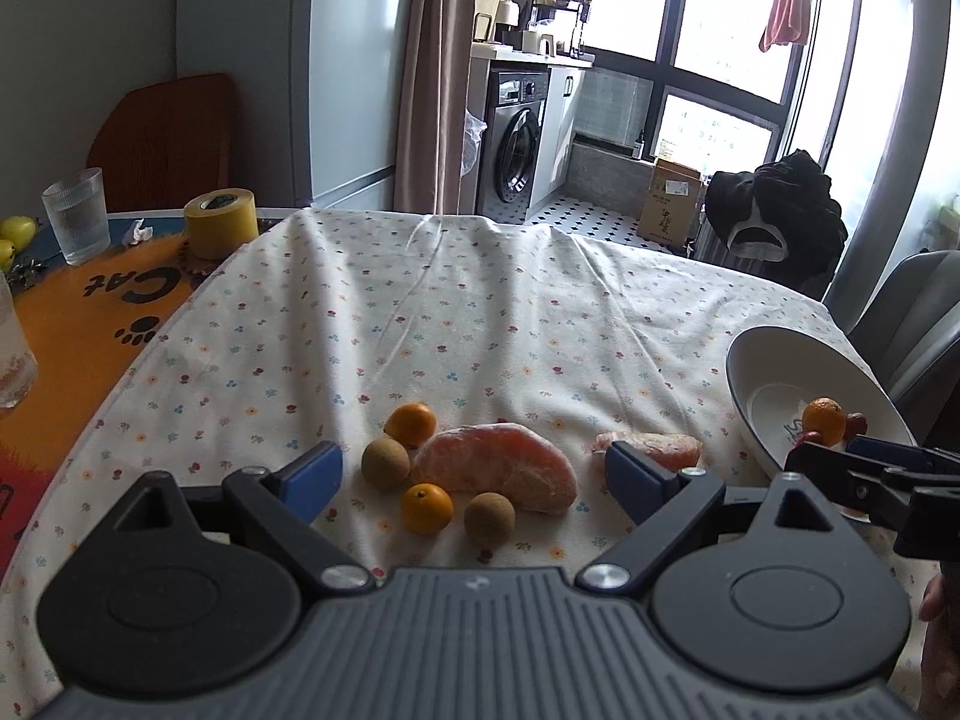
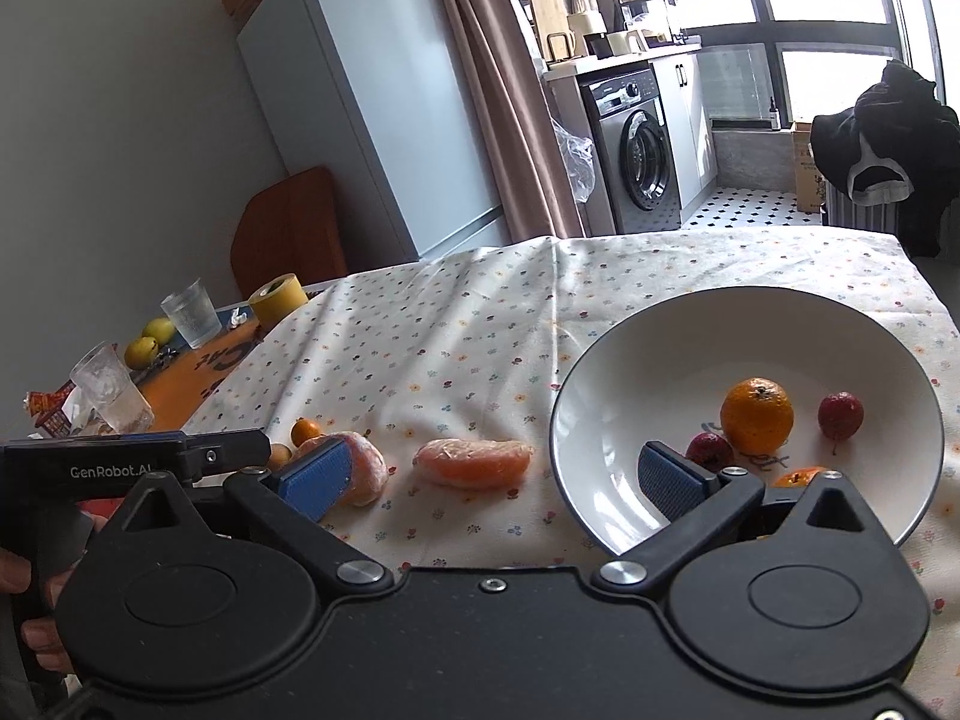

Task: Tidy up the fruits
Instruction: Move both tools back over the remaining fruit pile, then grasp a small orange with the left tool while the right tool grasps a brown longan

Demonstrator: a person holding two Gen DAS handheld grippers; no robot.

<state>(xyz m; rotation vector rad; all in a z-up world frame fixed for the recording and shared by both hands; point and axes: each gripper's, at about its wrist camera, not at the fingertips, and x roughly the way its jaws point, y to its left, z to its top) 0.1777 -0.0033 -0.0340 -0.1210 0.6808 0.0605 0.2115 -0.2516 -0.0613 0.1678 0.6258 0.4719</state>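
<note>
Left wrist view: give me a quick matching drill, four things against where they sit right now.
Things:
1. large peeled segment
2. tape roll
3. red fruit
4. ribbed glass

Places:
A. in the white bowl
B. on the floral cloth, between the left gripper's open jaws
C. on the orange mat, at the cloth's edge
D. far left, beside yellow fruits

Pairs: 1-B, 2-C, 3-A, 4-D

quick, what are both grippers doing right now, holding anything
Left gripper: open, holding nothing.
Right gripper: open, holding nothing.
</note>
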